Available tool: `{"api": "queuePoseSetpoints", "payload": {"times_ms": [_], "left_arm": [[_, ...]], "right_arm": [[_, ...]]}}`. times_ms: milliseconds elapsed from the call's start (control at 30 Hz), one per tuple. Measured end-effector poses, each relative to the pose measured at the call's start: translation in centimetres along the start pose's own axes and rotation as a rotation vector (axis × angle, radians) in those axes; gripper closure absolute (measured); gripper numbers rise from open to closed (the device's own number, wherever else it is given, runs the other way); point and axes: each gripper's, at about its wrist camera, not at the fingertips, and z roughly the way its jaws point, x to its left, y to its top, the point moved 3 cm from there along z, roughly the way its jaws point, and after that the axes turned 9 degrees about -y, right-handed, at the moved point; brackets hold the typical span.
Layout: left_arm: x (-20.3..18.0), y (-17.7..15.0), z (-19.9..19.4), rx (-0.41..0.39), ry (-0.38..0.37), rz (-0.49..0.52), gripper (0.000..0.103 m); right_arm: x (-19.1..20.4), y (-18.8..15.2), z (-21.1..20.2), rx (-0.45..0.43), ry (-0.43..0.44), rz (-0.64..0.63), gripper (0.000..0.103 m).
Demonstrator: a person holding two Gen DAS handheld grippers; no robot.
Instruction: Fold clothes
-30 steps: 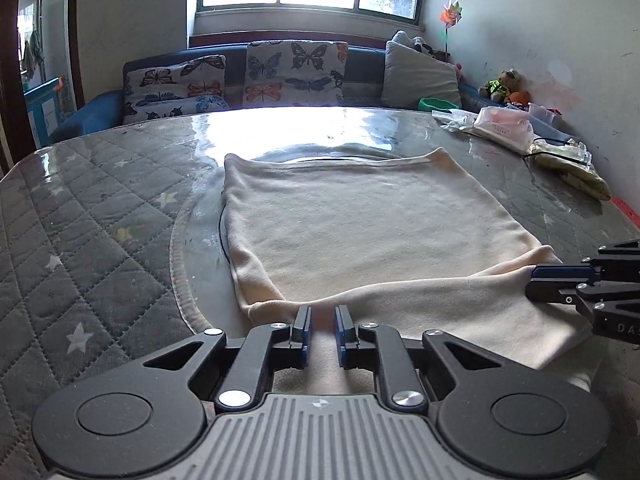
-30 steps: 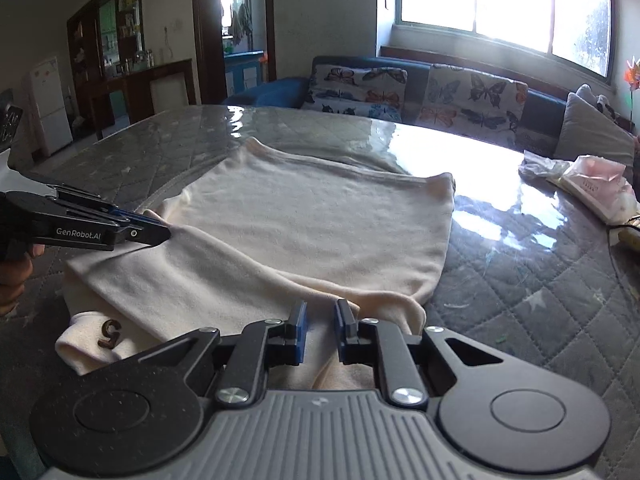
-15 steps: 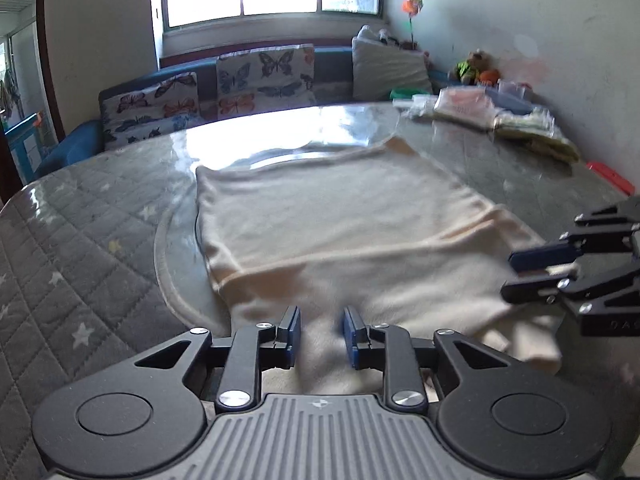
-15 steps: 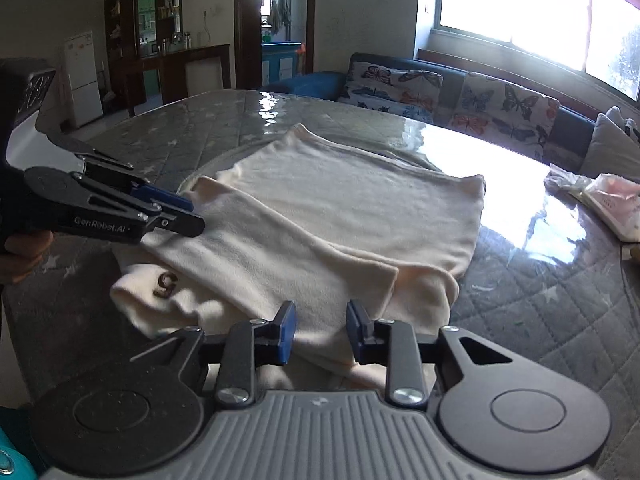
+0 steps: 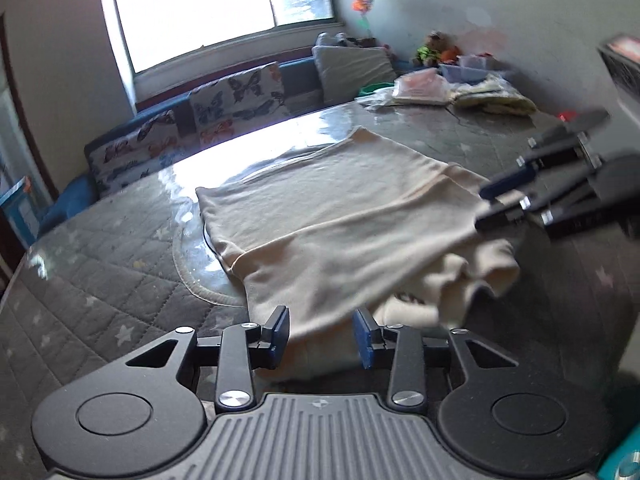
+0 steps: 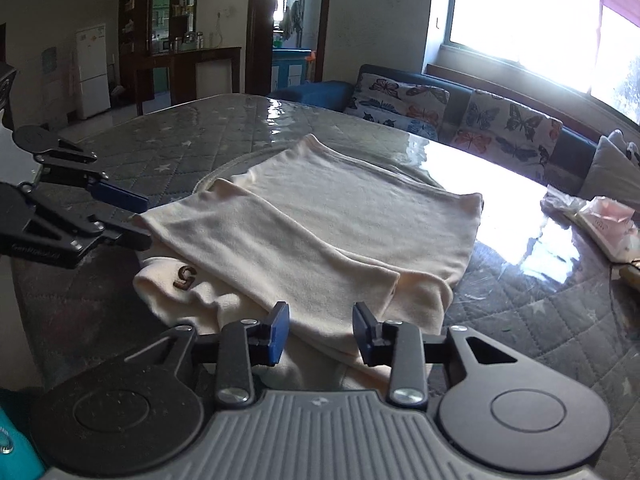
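Note:
A cream garment (image 5: 340,216) lies partly folded on the table, its near part doubled over the rest; it also shows in the right wrist view (image 6: 320,232), with a brown "5" mark (image 6: 185,277) on the lower layer. My left gripper (image 5: 321,334) is open and empty, just above the garment's near edge. My right gripper (image 6: 321,332) is open and empty over the folded edge. The right gripper appears open at the right of the left wrist view (image 5: 504,200); the left gripper appears open at the left of the right wrist view (image 6: 140,220).
The table (image 5: 100,280) has a grey quilted star cover under glass. Bags and packets (image 5: 460,90) lie at its far right corner. A sofa with butterfly cushions (image 5: 224,108) stands under the window. A doorway and cabinets (image 6: 192,40) lie beyond.
Both grippers went from shut on the garment's edge to open, letting the folded layer drop. Both have pulled back and lifted; the views tilted.

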Motion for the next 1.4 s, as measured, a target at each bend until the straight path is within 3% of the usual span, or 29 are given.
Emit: {"api": "queuePoseSetpoints", "payload": {"times_ms": [233,300,433,500,567,667,967,1067,1200,1300,1400], "left_arm": [[-3.4,-1.0,0.8,-0.002,-0.012,0.188,0.059],[-4.0,-1.0,1.4,-0.010,-0.015,0.217,0.059],[-4.4,-1.1,2.4,-0.026,-0.015,0.255,0.059],[-4.4,-0.9,2.6,-0.035,-0.022,0.251,0.063],[-4.3,-0.7,2.6,-0.051,-0.029,0.239,0.078],[-3.7,0.0,2.6,-0.071,-0.026,0.199,0.091],[-0.9,2.6,3.4,-0.108,-0.047,0.067,0.093],[-0.3,2.9,4.0,-0.103,-0.055,0.041,0.093],[0.3,2.8,4.3,-0.095,-0.065,0.024,0.089],[0.3,2.4,3.9,-0.100,-0.069,0.038,0.083],[0.0,1.8,3.4,-0.101,-0.066,0.072,0.076]], "right_arm": [[0.4,-0.7,-2.0,0.006,0.002,-0.078,0.063],[0.7,-1.1,-2.6,0.009,-0.003,-0.118,0.056],[1.1,-1.5,-3.0,0.009,-0.008,-0.169,0.052],[1.3,-1.8,-3.1,0.008,-0.008,-0.193,0.050],[1.5,-1.9,-3.1,0.004,-0.013,-0.215,0.048],[2.3,-2.2,-2.9,-0.018,-0.012,-0.264,0.045],[3.4,-1.9,-0.7,-0.086,0.000,-0.324,0.045],[3.3,-1.3,0.4,-0.106,-0.006,-0.314,0.050],[2.7,-0.3,1.6,-0.085,0.031,-0.277,0.077],[1.6,0.5,2.1,-0.046,0.081,-0.199,0.085],[0.9,1.1,2.3,-0.022,0.113,-0.143,0.087]]}}
